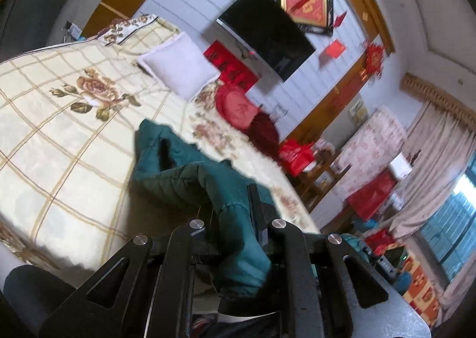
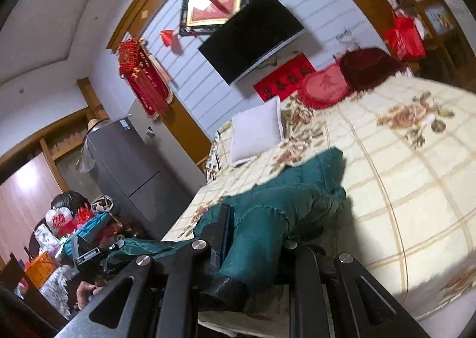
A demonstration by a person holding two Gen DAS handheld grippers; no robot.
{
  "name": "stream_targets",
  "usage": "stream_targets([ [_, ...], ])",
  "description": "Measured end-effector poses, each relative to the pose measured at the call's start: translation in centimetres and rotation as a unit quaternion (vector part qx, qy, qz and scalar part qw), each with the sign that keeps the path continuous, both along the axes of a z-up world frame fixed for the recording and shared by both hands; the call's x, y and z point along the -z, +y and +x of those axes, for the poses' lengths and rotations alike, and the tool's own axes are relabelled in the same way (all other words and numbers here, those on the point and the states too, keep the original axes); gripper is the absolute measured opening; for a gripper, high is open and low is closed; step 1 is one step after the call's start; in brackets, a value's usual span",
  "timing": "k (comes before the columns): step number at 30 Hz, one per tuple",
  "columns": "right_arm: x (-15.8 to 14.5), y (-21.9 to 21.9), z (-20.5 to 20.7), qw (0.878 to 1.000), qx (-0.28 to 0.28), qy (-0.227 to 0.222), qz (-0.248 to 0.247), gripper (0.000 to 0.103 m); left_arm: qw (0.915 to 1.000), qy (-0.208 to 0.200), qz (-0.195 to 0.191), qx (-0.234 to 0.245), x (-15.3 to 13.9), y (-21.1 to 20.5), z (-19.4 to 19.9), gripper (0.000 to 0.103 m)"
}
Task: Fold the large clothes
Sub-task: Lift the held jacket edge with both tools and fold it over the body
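While both wrist views tilt, left claw (image 1: 235,219) is clamped on a fold of the green coat (image 1: 178,168), right claw (image 2: 253,236) likewise pinching coat (image 2: 282,198) fabric; coat trails from claws onto the bed (image 1: 59,129); white pillow (image 1: 181,64) beyond, TV (image 1: 264,37) on wall

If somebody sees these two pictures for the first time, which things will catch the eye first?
First comes the dark green padded garment, lying on the bed and gripped by both the left gripper and the right gripper, each shut on a part of it. Under it spreads the cream bedspread with checks and large roses. On the wall behind the bed hang a black television and bright red decorations.
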State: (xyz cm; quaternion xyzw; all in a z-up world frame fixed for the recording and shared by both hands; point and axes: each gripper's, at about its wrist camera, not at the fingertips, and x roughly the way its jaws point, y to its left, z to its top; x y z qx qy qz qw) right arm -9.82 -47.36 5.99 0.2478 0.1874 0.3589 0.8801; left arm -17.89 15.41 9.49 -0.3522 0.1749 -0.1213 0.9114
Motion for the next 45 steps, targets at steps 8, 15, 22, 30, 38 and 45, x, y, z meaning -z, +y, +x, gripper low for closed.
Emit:
stream_targets([
  [8, -2.2, 1.1, 1.2, 0.999, 0.019, -0.027, 0.004, 0.016, 0.9982, 0.008, -0.025, -0.053, -1.4, 1.0, 2.4, 0.012],
  [15, -1.0, 2.4, 7.8, 0.997, 0.076, 0.026, 0.02, 0.016, 0.9942, 0.023, 0.025, -0.102, -1.5, 0.1, 8.9, 0.012],
  [22, 1.2, 5.8, 17.2, 0.991, 0.105, 0.076, -0.018, 0.016, 0.9828, 0.084, 0.096, -0.134, 1.6, -0.1, 18.2, 0.012],
  [30, 4.9, 8.7, 25.5, 0.979, 0.137, 0.143, -0.048, 0.016, 0.974, 0.157, 0.089, -0.136, 6.0, 1.3, 26.3, 0.012],
  [38, 6.8, 11.4, 32.4, 0.97, 0.125, 0.18, -0.106, 0.016, 0.965, 0.195, 0.073, -0.16, 8.7, 2.2, 30.1, 0.012],
  [45, 9.2, 13.4, 35.3, 0.966, 0.118, 0.187, -0.135, 0.016, 0.9619, 0.212, 0.069, -0.158, 11.6, 3.0, 31.7, 0.012],
])
